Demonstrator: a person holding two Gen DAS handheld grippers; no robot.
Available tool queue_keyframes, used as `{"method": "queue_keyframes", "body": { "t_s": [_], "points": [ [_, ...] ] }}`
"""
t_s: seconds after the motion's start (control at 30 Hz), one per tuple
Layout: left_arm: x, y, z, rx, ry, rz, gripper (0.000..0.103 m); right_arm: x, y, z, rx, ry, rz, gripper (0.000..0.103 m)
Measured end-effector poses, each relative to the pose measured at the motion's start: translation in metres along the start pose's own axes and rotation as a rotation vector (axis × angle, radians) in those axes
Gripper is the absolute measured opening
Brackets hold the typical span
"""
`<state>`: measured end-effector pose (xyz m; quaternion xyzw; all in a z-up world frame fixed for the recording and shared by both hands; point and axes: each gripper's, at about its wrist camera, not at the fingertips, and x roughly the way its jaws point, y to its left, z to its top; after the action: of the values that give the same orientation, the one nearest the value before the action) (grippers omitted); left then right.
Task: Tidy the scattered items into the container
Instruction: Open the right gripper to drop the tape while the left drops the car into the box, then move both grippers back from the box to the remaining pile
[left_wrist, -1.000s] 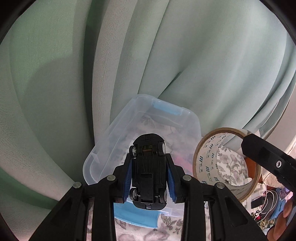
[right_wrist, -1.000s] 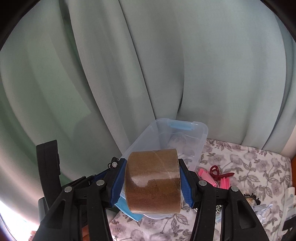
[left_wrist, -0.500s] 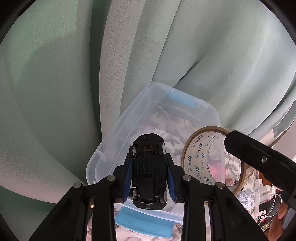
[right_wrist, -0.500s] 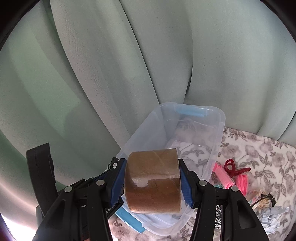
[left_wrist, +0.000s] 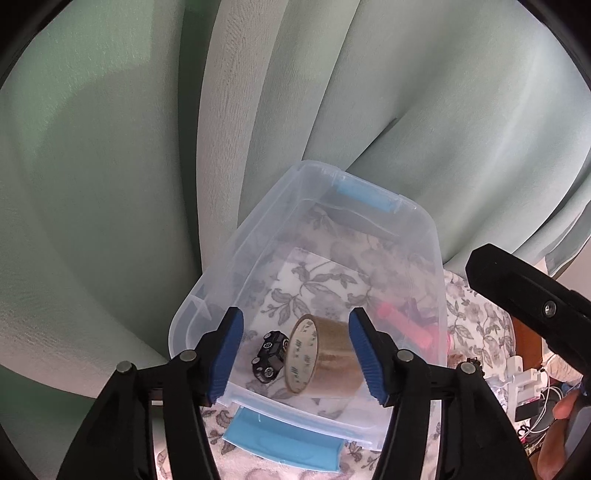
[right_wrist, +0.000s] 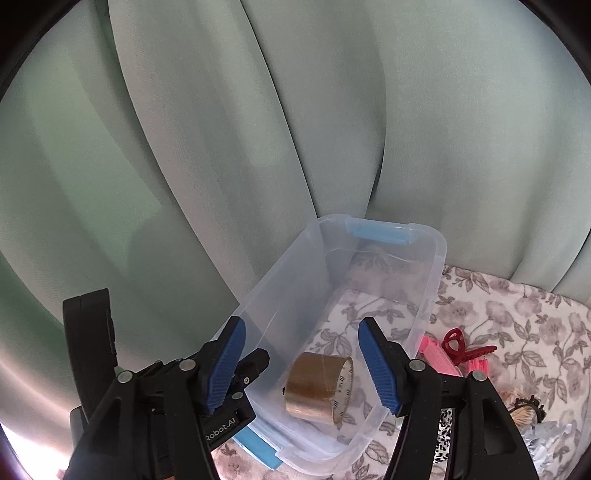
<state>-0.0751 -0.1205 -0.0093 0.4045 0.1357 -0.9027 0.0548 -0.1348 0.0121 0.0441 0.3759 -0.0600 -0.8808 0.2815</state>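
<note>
A clear plastic container (left_wrist: 424, 229) with blue handles stands on the floral cloth; it also shows in the right wrist view (right_wrist: 439, 254). Inside it lie a black toy car (left_wrist: 270, 355) and a brown tape roll (left_wrist: 325, 360), side by side near the front wall. The tape roll (right_wrist: 319, 386) shows in the right wrist view; the car is hidden there. My left gripper (left_wrist: 295, 356) is open and empty above the container's front end. My right gripper (right_wrist: 301, 363) is open and empty above the same end.
A red hair claw (right_wrist: 461, 345) and pink items (right_wrist: 437, 356) lie on the floral cloth (right_wrist: 517, 317) right of the container. More small items (right_wrist: 528, 404) lie at the right edge. A pale green curtain (right_wrist: 295, 129) hangs close behind. Cables and clutter (left_wrist: 528, 387) sit far right.
Both grippers opened. The toy car dropped from the left gripper and the tape roll from the right gripper into the container. Both grippers moved closer over the container.
</note>
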Motion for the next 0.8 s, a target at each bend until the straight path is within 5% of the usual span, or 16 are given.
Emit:
{"method": "queue_keyframes", "body": {
  "t_s": [0.5, 0.8],
  "points": [
    [-0.057, -0.032, -0.035, 0.015, -0.011, 0.004, 0.072, -0.048, -0.011, -0.016, 0.04, -0.057, -0.025, 0.071],
    [-0.051, -0.049, -0.002, 0.09, -0.045, 0.014, 0.079, -0.1, -0.039, -0.027, 0.127, -0.133, -0.044, 0.072]
  ]
}}
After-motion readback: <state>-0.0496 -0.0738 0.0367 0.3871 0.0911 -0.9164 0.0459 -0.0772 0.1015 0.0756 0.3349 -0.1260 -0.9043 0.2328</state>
